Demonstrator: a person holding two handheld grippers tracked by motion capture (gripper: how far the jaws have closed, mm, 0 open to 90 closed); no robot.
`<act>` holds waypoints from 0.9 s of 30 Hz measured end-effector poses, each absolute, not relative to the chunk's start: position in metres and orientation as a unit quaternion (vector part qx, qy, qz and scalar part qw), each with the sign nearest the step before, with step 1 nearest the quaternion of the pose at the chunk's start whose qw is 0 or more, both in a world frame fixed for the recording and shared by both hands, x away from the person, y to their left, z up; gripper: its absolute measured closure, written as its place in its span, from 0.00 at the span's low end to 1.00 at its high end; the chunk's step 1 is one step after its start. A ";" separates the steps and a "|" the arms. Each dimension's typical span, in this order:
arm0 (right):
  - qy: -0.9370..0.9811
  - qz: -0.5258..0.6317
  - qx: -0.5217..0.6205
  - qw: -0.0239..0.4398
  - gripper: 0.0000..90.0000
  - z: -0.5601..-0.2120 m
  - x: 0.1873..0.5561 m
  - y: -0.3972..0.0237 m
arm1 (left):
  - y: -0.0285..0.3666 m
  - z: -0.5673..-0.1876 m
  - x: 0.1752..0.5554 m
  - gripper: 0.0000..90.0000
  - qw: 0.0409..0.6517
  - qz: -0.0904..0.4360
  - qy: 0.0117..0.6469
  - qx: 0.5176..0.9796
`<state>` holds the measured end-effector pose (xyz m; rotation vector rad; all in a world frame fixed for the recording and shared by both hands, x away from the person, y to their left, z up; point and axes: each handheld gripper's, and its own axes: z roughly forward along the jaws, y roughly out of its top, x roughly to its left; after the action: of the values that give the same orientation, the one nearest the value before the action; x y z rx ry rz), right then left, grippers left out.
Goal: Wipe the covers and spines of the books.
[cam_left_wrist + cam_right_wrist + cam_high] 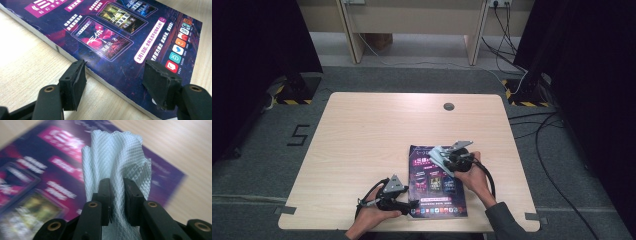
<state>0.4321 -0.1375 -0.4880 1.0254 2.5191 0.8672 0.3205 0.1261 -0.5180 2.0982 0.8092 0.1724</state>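
A thick book with a purple cover (pixel 437 186) lies flat near the table's front edge, right of centre. My left gripper (pixel 411 204) sits low at the book's near left corner. In the left gripper view it (pixel 115 64) is open: one jaw stands beside the book's page edge over the wood, the other hangs above the cover (pixel 120 37), and nothing is clamped. My right gripper (pixel 445 159) hovers over the book's top part, shut on a pale, diamond-textured cloth (pixel 435 154). The cloth (pixel 117 157) rises bunched from between the pads of that gripper (pixel 117 192), above the blurred cover (pixel 37 182).
The light wooden table (pixel 362 140) has a round cable hole (pixel 449 106) near its far edge. Cables (pixel 552 130) run over the grey floor at the right. A wooden desk frame (pixel 412 20) stands beyond the table, and dark curtains hang on both sides.
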 end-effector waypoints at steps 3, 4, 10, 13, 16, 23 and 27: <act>0.881 0.308 0.336 0.128 0.86 -0.489 0.426 -0.119 | 0.126 -0.518 0.321 0.38 0.430 0.069 0.323 0.840; 0.884 0.309 0.329 0.126 0.86 -0.489 0.425 -0.112 | 0.126 -0.518 0.320 0.38 0.430 0.070 0.324 0.840; 0.898 0.317 0.286 0.106 0.86 -0.490 0.412 -0.072 | 0.126 -0.518 0.320 0.37 0.429 0.070 0.323 0.840; 0.904 0.315 0.269 0.107 0.86 -0.490 0.407 -0.062 | 0.126 -0.518 0.321 0.37 0.430 0.070 0.323 0.840; 0.903 0.318 0.271 0.104 0.85 -0.490 0.408 -0.063 | 0.126 -0.518 0.320 0.37 0.430 0.071 0.324 0.840; 0.894 0.320 0.300 0.094 0.84 -0.490 0.418 -0.082 | 0.126 -0.518 0.320 0.37 0.430 0.070 0.324 0.840; 0.885 0.308 0.332 0.103 0.84 -0.488 0.428 -0.108 | 0.126 -0.518 0.320 0.37 0.430 0.071 0.324 0.839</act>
<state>0.4277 -0.1076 -0.4878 0.9807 2.6121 0.9086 0.3201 0.1265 -0.5185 2.0940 0.8085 0.1765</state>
